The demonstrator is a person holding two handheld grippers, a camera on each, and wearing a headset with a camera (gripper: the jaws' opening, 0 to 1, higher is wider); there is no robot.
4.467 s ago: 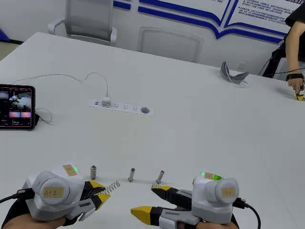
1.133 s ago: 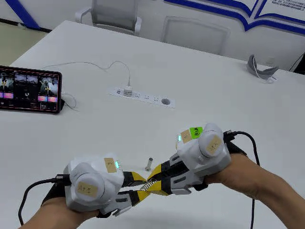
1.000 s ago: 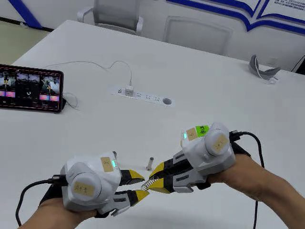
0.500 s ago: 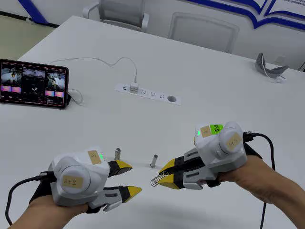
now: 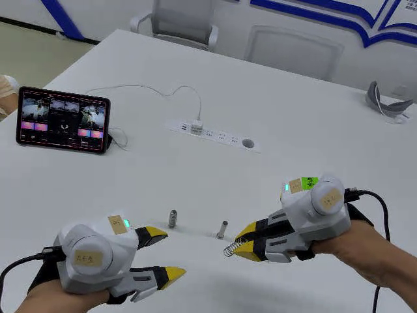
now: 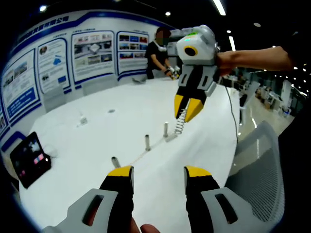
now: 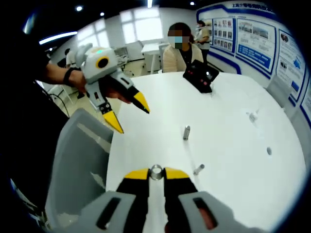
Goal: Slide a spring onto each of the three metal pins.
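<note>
Second spring poised beside its pin

Spread and empty, the left gripper (image 5: pixel 168 252) hangs on the near side of the bare pin (image 5: pixel 222 229). The right gripper (image 5: pixel 240 241) pinches a spring (image 5: pixel 229 248) just right of that pin, not yet on it. To its left, another pin (image 5: pixel 172 218) looks already sleeved, so apparently two remain.

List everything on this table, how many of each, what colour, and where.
metal pins: three, silver, upright in a row between the grippers
spring: one, silver, held beside the pins
tablet: one, black, screen lit, left side
power strip: one, white, mid-table
cable: one, white, from the strip toward the tablet
curved object: one, grey, far right
left gripper: white, yellow tips, open, near left
right gripper: white, yellow tips, shut on the spring
</note>
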